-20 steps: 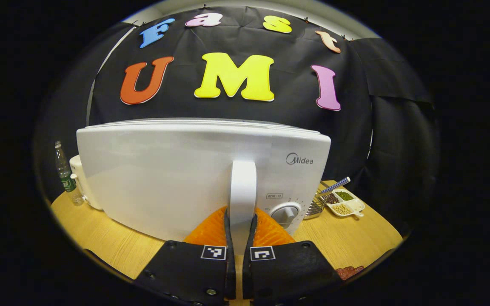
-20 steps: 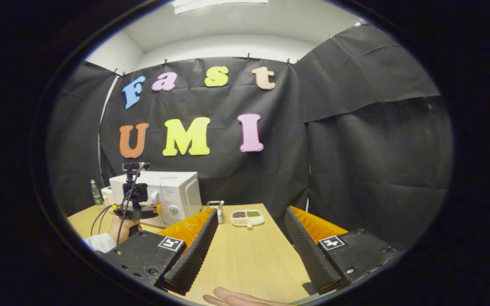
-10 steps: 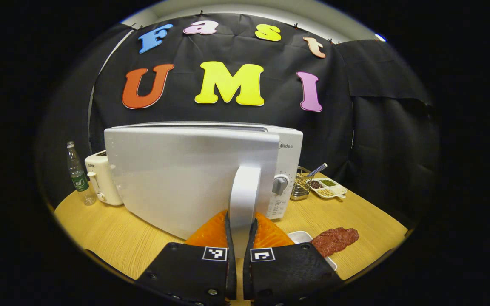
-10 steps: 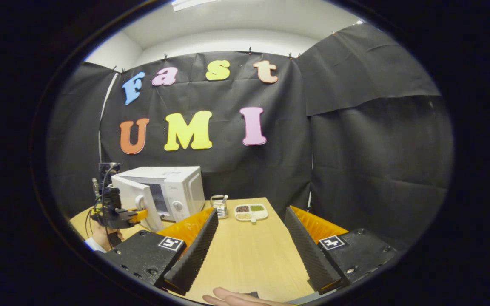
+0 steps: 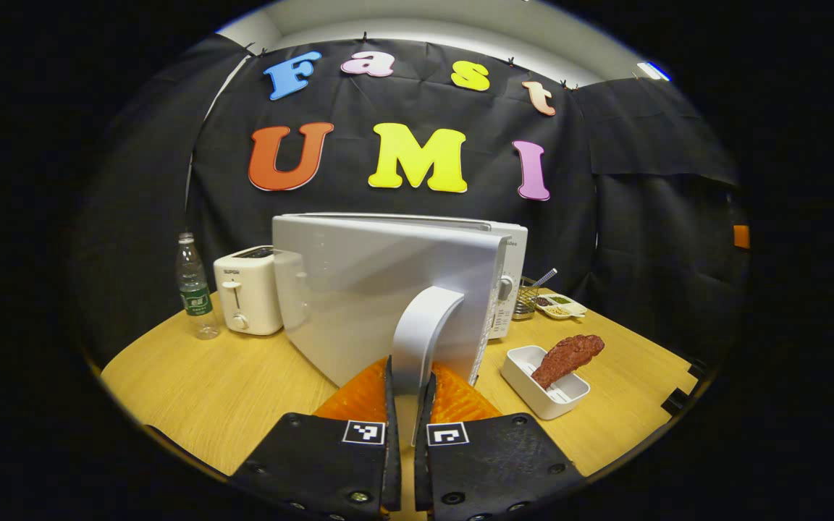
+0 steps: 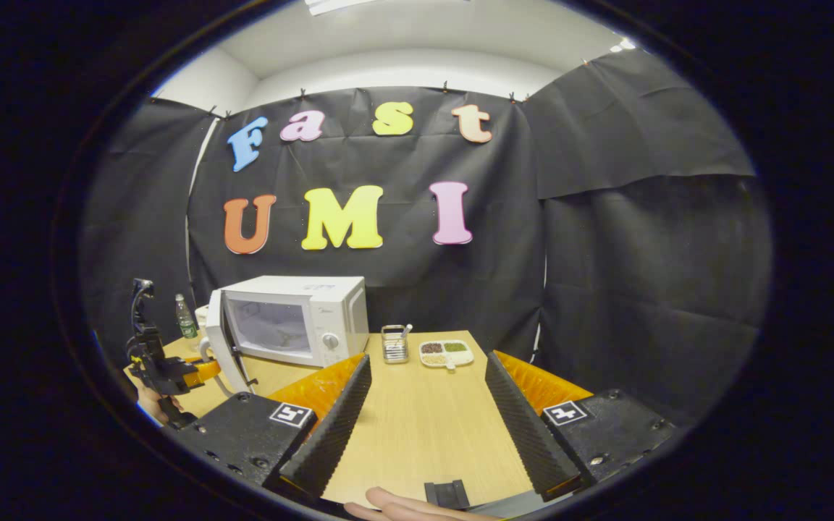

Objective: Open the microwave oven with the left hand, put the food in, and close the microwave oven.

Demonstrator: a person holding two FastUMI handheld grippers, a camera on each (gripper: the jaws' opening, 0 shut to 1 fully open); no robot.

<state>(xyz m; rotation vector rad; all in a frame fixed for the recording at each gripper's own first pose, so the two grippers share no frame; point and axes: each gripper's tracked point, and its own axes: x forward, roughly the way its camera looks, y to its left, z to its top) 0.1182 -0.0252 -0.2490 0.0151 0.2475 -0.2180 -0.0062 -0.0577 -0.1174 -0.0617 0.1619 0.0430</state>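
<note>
Left claw (image 5: pixel 404 376) pinching the door handle (image 5: pixel 417 329) of the microwave oven (image 6: pixel 290 318), both fingers pressed on its lower end; door (image 5: pixel 381 289) swung well out on its left hinge, cavity open in the right gripper view. Right claw (image 6: pixel 424 405) spread wide, holding nothing, hovering over bare desk (image 6: pixel 417 427). Food (image 5: pixel 567 356), a reddish-brown slab, propped at a slant in a small white tray (image 5: pixel 544 376) on the desk just beside the open door, apart from the oven. Likely handling: meat looks soft, limp and probably slick, liable to sag or slip if pinched at one end; tray looks stiff, light, straight-walled, so better taken by a rim wall with the slab riding inside. Door rigid, hinge-guided; handle a firm curved bar, grip low and square. Toaster (image 5: pixel 247 293), bottle (image 5: pixel 192 286), condiment dish (image 6: pixel 446 353) stand clear.
</note>
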